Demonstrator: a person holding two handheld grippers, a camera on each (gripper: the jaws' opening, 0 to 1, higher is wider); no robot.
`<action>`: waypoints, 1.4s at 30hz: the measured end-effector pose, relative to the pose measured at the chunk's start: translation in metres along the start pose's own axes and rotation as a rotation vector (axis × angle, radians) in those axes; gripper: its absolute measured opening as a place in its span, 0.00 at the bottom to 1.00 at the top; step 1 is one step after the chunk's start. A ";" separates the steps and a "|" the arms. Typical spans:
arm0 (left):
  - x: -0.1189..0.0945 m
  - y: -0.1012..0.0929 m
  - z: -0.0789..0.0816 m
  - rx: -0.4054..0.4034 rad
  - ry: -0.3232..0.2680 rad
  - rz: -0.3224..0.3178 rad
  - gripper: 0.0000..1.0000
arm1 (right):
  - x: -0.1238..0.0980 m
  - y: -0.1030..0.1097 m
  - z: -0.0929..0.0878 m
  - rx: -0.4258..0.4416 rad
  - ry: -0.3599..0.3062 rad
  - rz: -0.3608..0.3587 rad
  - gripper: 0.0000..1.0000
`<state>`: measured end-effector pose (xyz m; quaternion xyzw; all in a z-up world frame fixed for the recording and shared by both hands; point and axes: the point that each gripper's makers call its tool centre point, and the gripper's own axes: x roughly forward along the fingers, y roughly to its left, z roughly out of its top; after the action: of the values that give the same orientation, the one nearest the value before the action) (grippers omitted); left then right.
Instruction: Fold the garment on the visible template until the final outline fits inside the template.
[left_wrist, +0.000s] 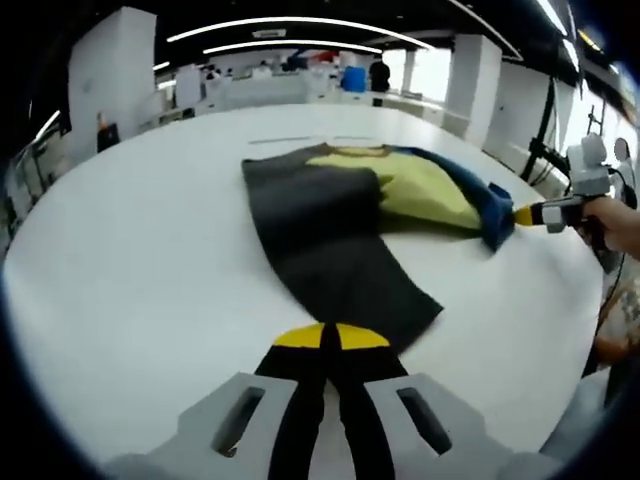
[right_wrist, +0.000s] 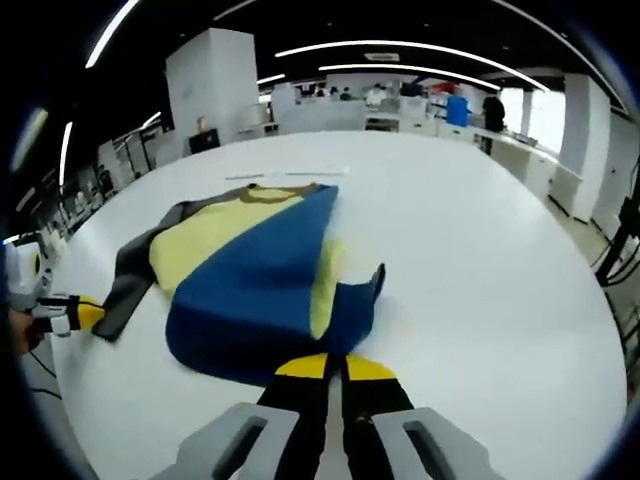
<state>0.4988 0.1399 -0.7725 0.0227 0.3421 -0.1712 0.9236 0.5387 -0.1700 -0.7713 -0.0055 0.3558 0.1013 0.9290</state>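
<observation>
Garment on table: left gripper pinches its grey edge at 6 o'clock, right gripper the blue sleeve.

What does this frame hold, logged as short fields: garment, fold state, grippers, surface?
garment: one top in yellow, blue and dark grey
fold state: grey side folded over the yellow middle; blue side folded over too
left gripper: jaws together at the grey edge; grip on cloth unclear
right gripper: jaws together at the blue edge; grip unclear
surface: white table
template: no outline discernible
</observation>
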 end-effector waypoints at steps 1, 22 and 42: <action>0.001 0.000 0.000 0.003 0.000 0.000 0.00 | -0.001 0.000 0.000 0.001 -0.001 0.000 0.00; -0.034 0.047 0.033 -0.013 -0.105 0.068 0.00 | -0.050 -0.041 0.024 0.069 -0.081 -0.068 0.00; -0.064 0.137 0.052 0.058 -0.097 0.245 0.00 | -0.098 -0.123 0.028 0.128 -0.151 -0.266 0.00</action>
<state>0.5312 0.2800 -0.7022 0.0830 0.2868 -0.0677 0.9520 0.5102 -0.3062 -0.6931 0.0142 0.2870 -0.0452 0.9568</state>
